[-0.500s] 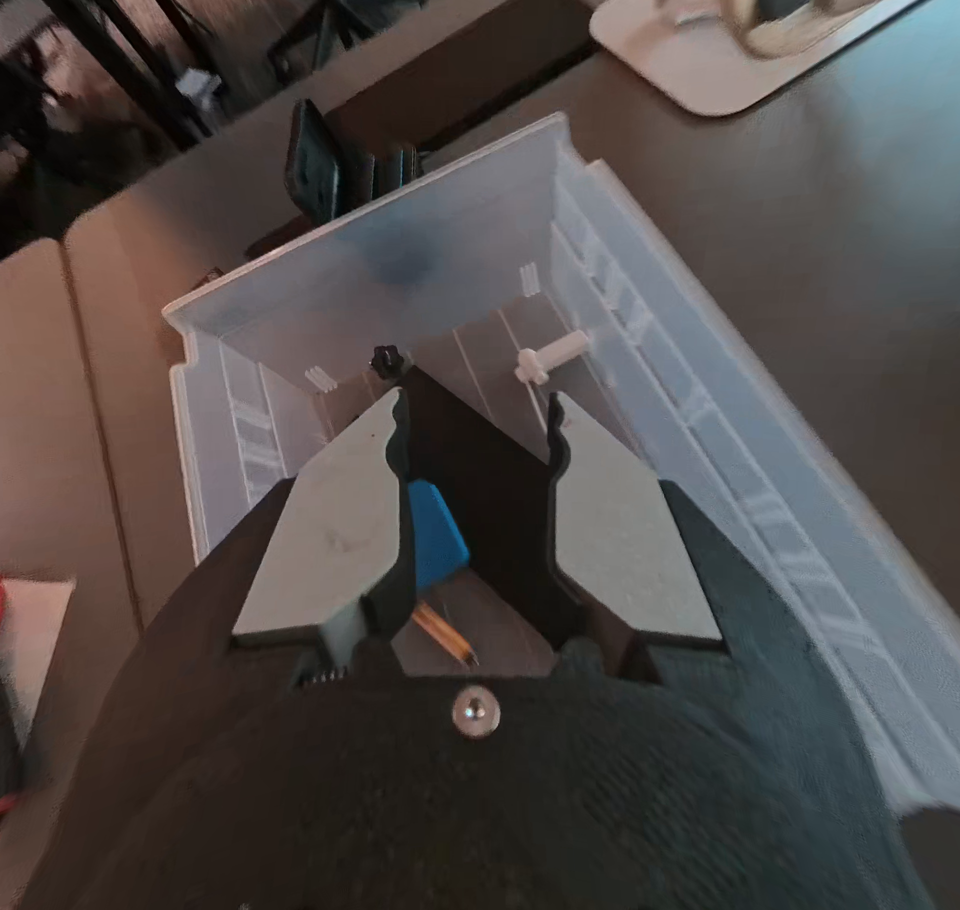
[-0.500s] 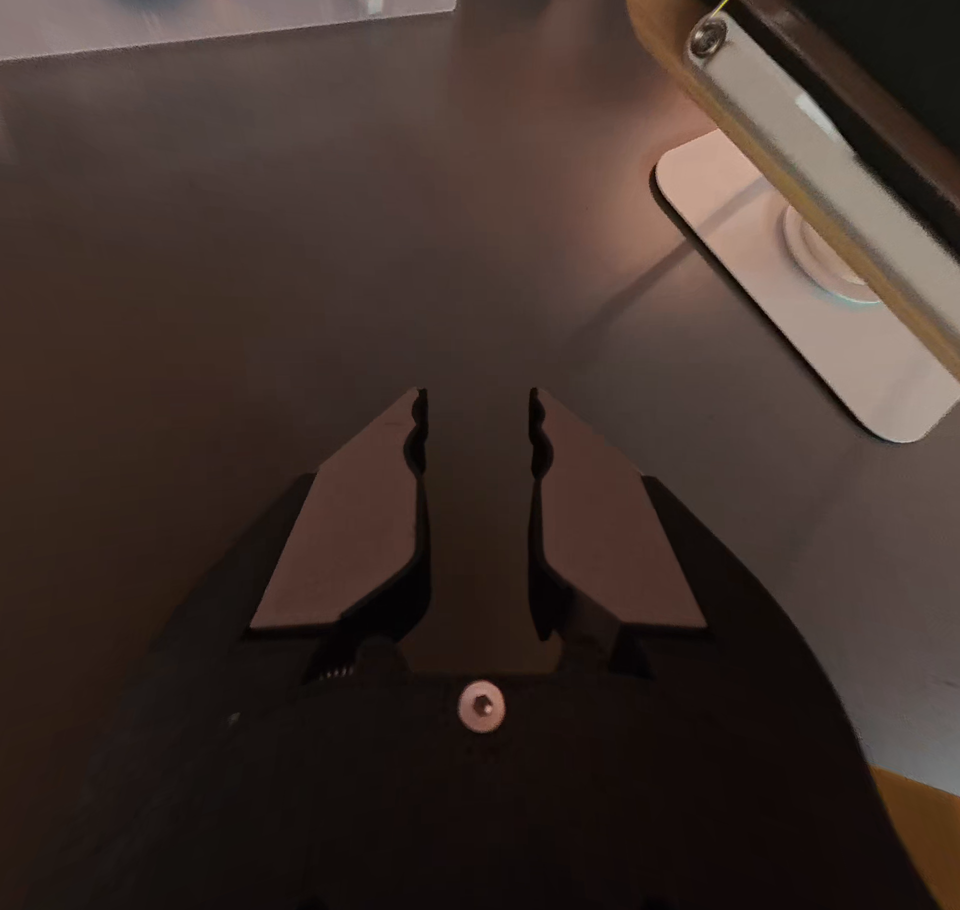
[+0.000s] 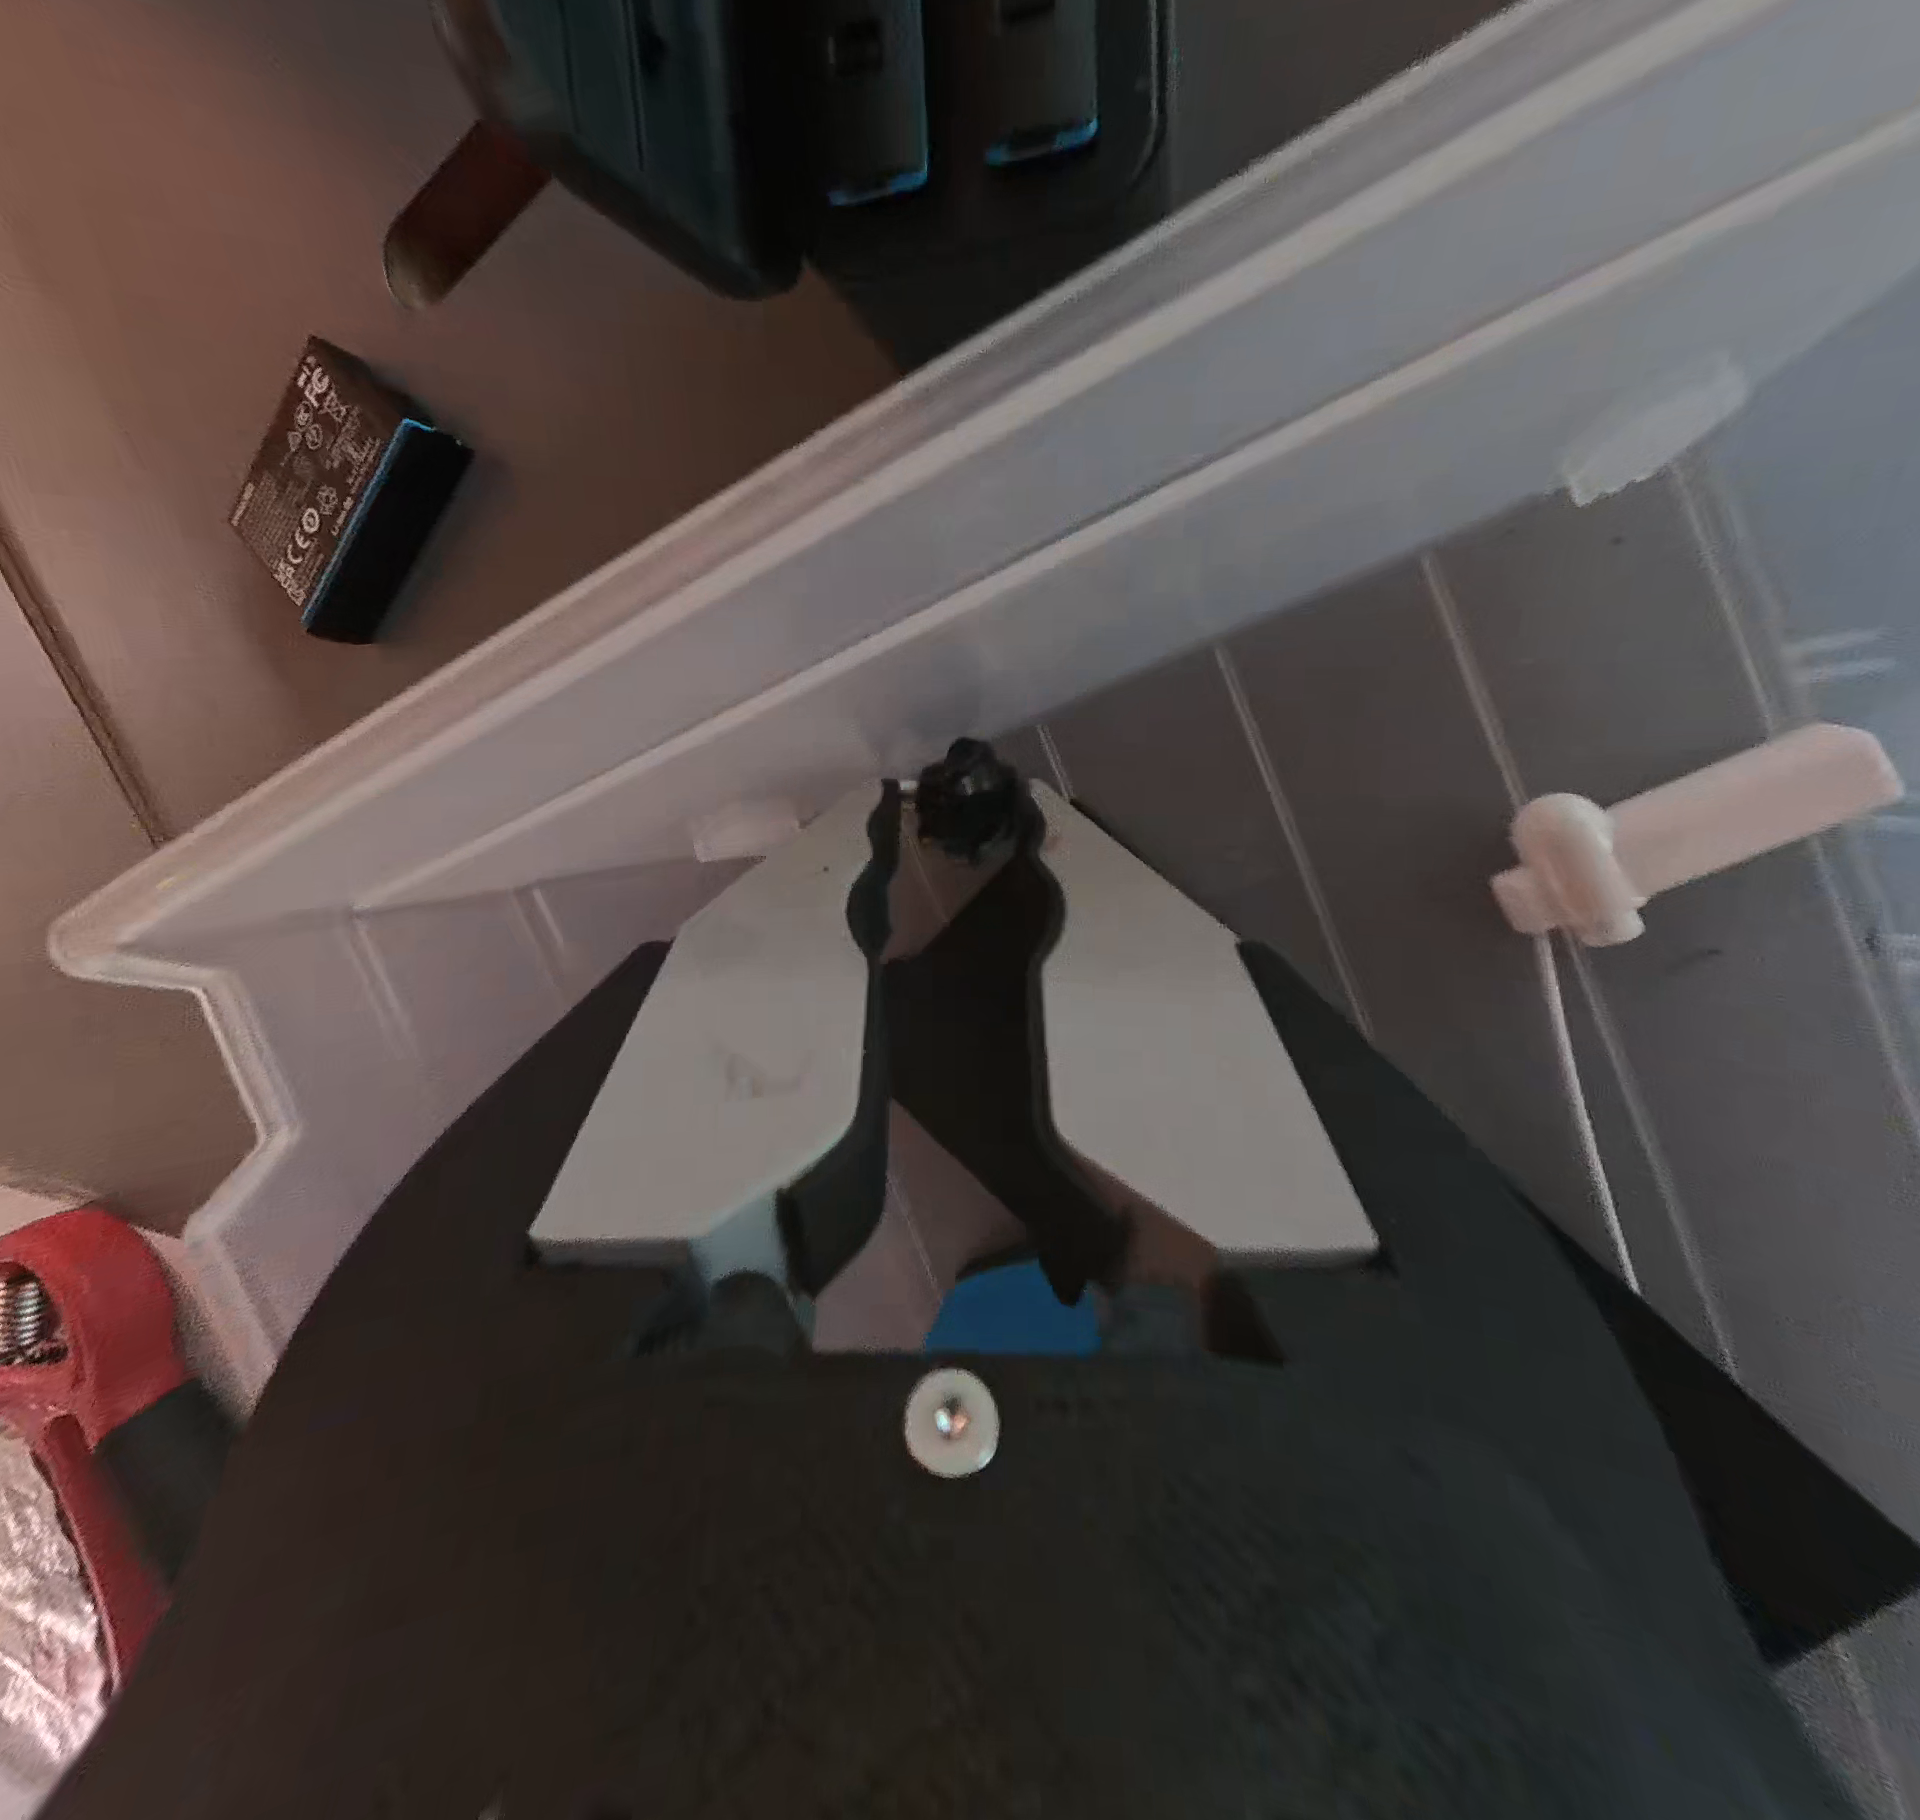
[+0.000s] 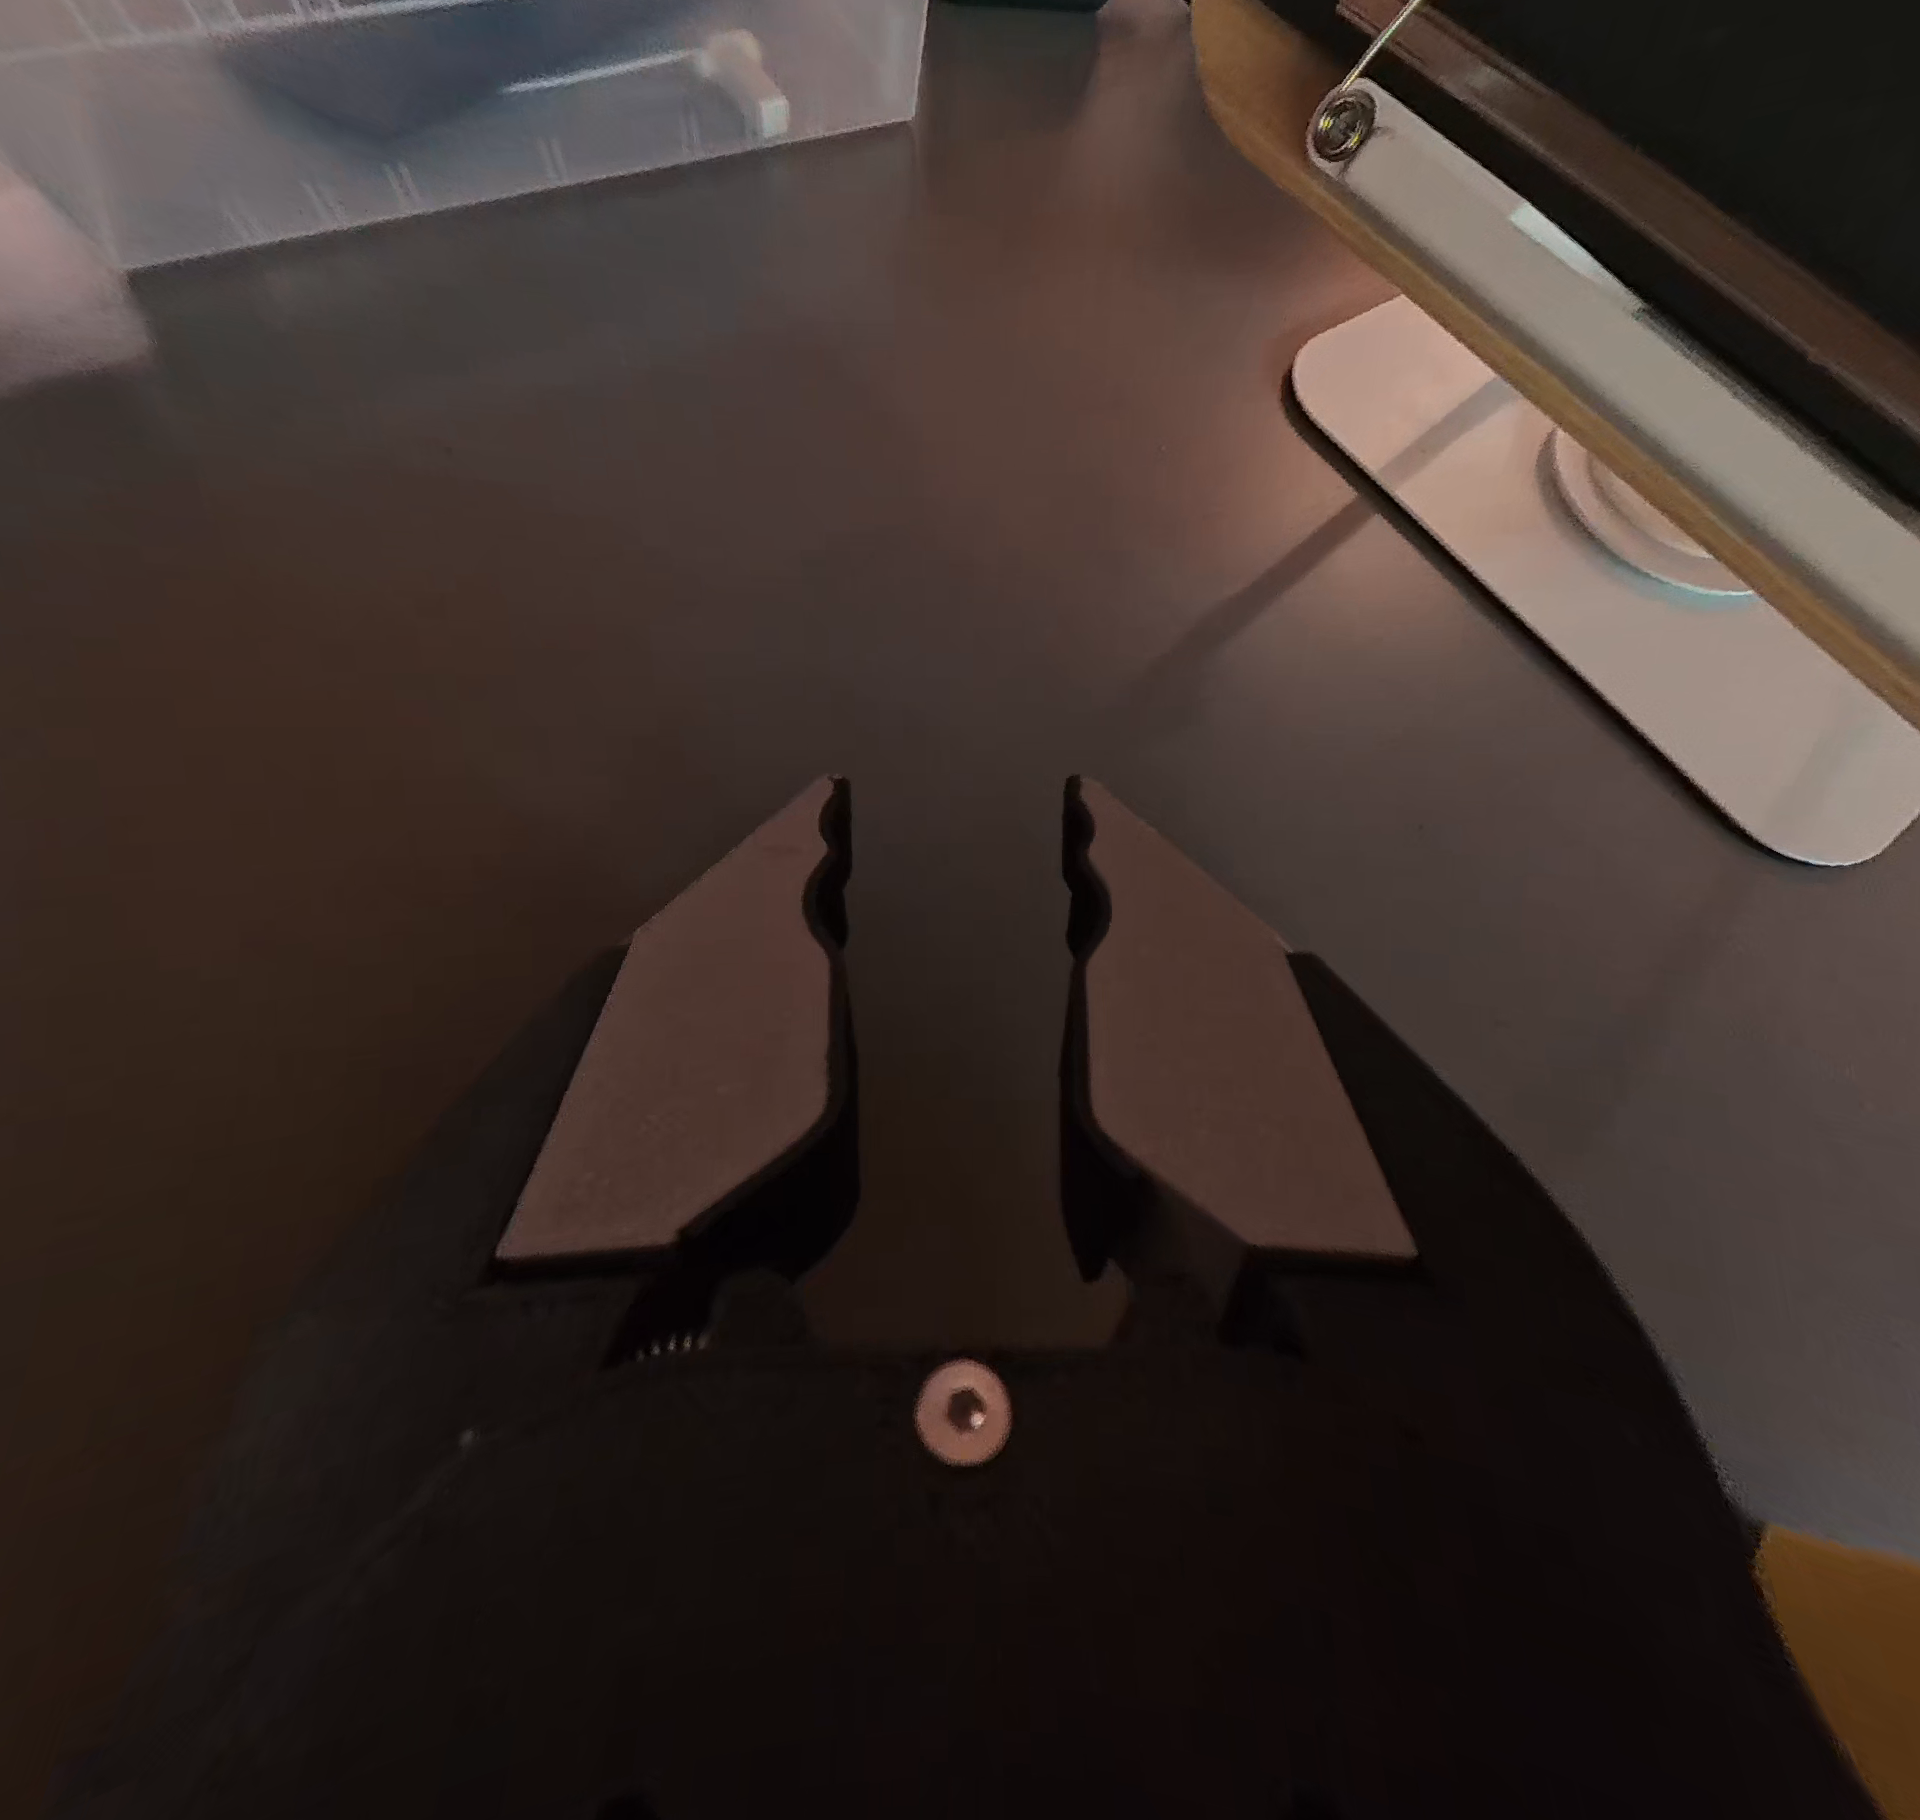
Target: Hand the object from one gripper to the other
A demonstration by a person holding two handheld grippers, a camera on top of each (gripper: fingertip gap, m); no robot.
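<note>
Small black knurled knob point(image 3: 966, 802), sitting inside the translucent plastic storage bin point(image 3: 727, 690) against its far wall, just at the tips of the left gripper point(image 3: 958, 814). Left fingers point(image 3: 769, 1032) close around the knob but seemingly not yet clamped; contact cannot be told for sure from this angle.

Left wrist view, scanned from left: red plastic spring clamp point(image 3: 73, 1334) at lower left; small black rectangular battery pack point(image 3: 338, 503) on the worktop point(image 3: 156, 212) at upper left; dark charging dock point(image 3: 810, 56) at top centre; gripper and knob at centre; blue block point(image 3: 1013, 1318) peeking between the finger bases; white plastic peg point(image 3: 1683, 840) at right on the bin floor, well apart from the knob.

Right wrist view, from left: same bin at upper left; right gripper point(image 4: 958, 804) low at centre, fingers apart and holding nothing, hovering over bare worktop; white monitor stand base point(image 4: 1558, 565) at right.

Judged progress: very early. Pick-up not yet secured; lifting the knob, bringing the grippers together, closing the right one and releasing the left all remain.
</note>
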